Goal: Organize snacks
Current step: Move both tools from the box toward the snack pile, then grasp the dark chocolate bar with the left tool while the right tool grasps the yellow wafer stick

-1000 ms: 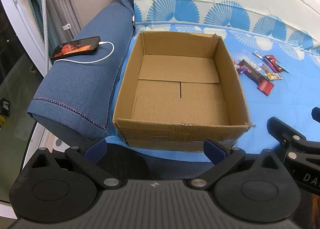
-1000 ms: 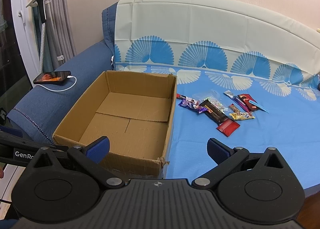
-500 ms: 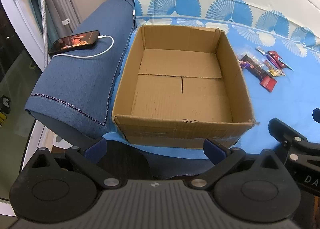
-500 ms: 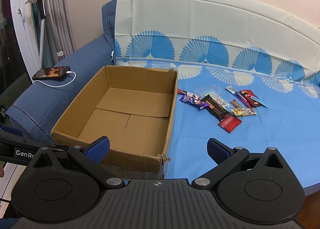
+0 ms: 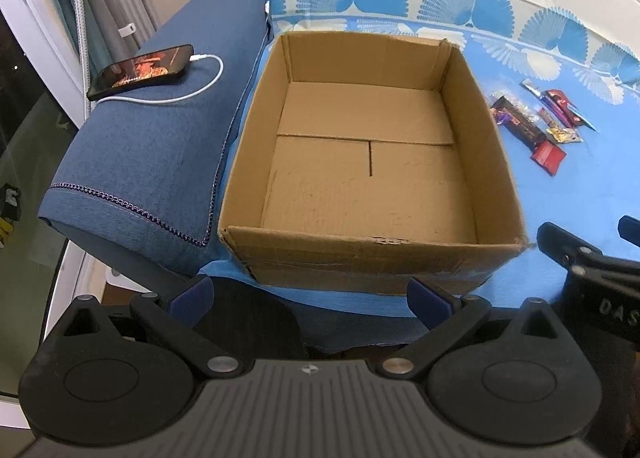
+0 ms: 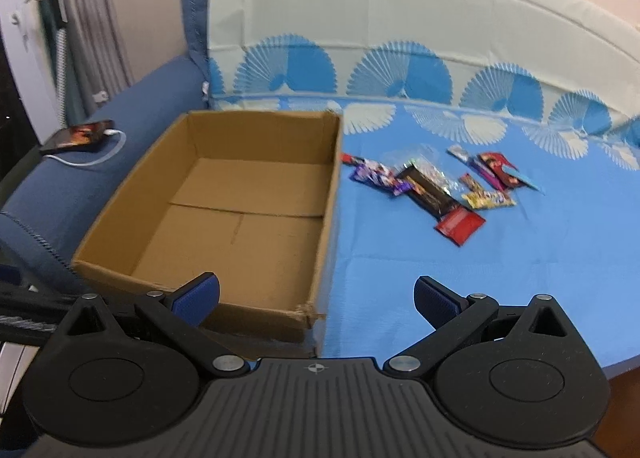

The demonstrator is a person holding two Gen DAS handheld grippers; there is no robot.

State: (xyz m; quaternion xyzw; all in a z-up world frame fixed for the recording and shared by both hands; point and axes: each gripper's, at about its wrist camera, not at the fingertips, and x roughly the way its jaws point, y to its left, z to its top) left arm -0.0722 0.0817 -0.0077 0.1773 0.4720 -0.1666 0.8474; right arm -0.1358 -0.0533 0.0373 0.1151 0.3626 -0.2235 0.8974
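Opening stage of the snack sorting. A cardboard box (image 5: 372, 162) is shown on the blue sheet (image 6: 500, 278) of a sofa, its inside bare. The snacks (image 6: 440, 186) are seen in a loose cluster on the sheet, to the right of the box and apart from its wall; a red packet (image 6: 459, 224) lies nearest the camera, with a dark bar (image 6: 426, 188) just behind it. The left gripper (image 5: 308, 296) is held before the near wall of the box, jaws spread, nothing between them. The right gripper (image 6: 316, 296) is held over the near right corner of the box, jaws likewise spread and unloaded. No snack is judged to have been packed yet; the approach to a first pick appears to be in hand. The next move is judged to call for the right gripper to be carried forward and rightward, then lowered over one packet. A phone (image 5: 140, 70) on its cable is seen on the armrest (image 5: 152, 162).
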